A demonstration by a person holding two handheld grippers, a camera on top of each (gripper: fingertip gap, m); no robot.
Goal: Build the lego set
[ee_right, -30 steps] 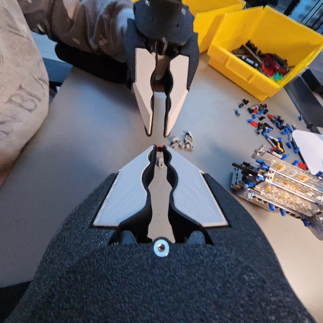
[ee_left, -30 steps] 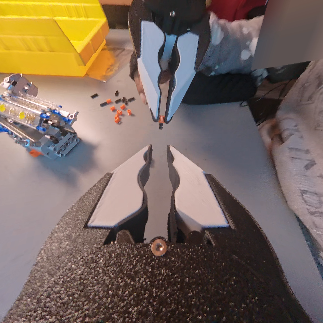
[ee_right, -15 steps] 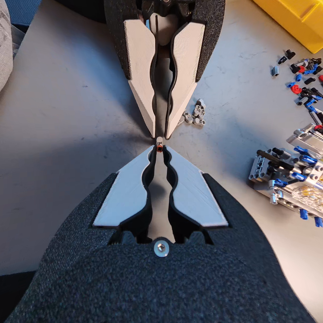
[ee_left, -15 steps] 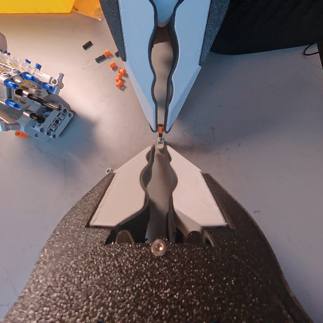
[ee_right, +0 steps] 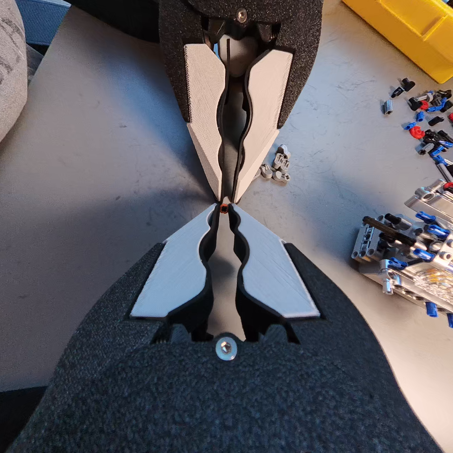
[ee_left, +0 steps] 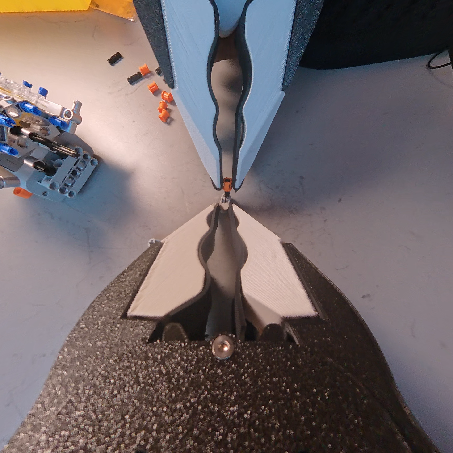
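Note:
Both grippers meet tip to tip just above the grey table. My left gripper is shut on a small grey connector piece. My right gripper is shut on a small orange bush with a thin black pin sticking out of it. In the left wrist view the right gripper comes in from the top with the orange bush. The pin's end touches the grey piece. In the right wrist view the left gripper comes in from the top, and the grey piece is mostly hidden there.
A grey and blue brick model lies to the left, seen at the right in the right wrist view. Loose orange bushes, grey connectors and mixed small parts lie about. A yellow bin stands behind. My two grippers' fingertips are within a few centimetres of each other.
The left gripper went from open to shut on the grey piece. Both grippers moved close together, and the black pin now touches the grey piece.

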